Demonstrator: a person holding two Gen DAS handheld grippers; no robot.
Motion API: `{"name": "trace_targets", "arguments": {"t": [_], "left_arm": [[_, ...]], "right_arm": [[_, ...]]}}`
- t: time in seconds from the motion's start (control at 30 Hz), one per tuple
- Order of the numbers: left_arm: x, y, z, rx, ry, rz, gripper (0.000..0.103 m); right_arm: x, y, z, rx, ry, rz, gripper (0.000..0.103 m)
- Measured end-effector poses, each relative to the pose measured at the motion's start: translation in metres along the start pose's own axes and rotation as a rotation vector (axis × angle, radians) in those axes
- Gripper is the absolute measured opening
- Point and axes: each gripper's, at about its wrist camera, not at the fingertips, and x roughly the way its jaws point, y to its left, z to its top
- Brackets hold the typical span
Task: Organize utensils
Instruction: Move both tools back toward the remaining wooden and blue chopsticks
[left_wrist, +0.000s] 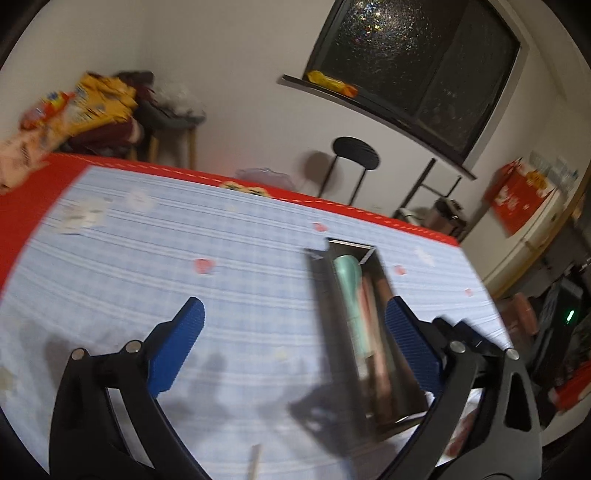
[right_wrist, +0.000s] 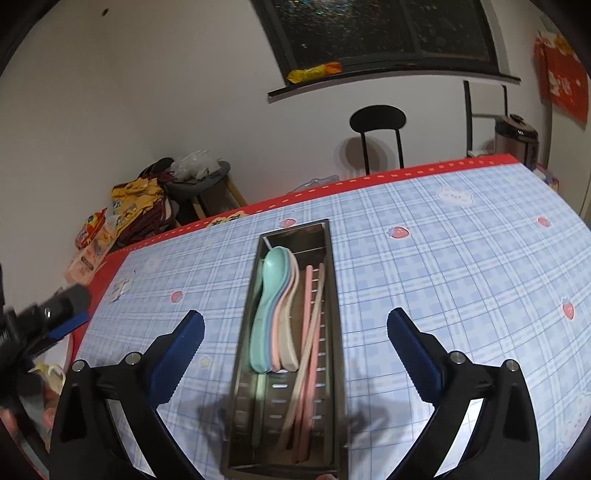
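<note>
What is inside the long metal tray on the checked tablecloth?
The perforated metal tray holds nested plastic spoons, mint green on top, then blue, pink and beige, beside pink and beige chopsticks. The lower spoons are mostly covered.

Both cameras sit just behind their own blue fingers and look forward and downward at the table (right_wrist: 461, 236) with the blue checked cloth. The right view faces the metal tray (right_wrist: 334, 314) straight and from near, with the tray in its middle. The left view is tilted and blurred, with the same tray (left_wrist: 325, 295) toward its right. Both share the tray, the window (right_wrist: 369, 33) and the black chair (right_wrist: 378, 118) behind it.
</note>
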Motion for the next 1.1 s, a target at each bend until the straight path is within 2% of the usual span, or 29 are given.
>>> {"name": "trace_targets", "arguments": {"t": [0.23, 0.43, 0.7, 1.1], "left_arm": [[-0.040, 0.025, -0.038, 0.097, -0.009, 0.116, 0.097], [-0.059, 0.033, -0.069, 0.174, -0.004, 0.120, 0.097], [-0.071, 0.024, -0.100, 0.270, 0.019, 0.112, 0.097], [-0.071, 0.028, -0.145, 0.298, 0.088, 0.108, 0.097]], "right_arm": [[-0.018, 0.031, -0.026, -0.122, 0.017, -0.014, 0.097], [-0.030, 0.042, -0.060, -0.172, 0.046, -0.036, 0.097], [-0.044, 0.053, -0.084, -0.221, 0.063, -0.068, 0.097], [-0.058, 0.056, -0.119, -0.256, 0.094, -0.065, 0.097]]}}
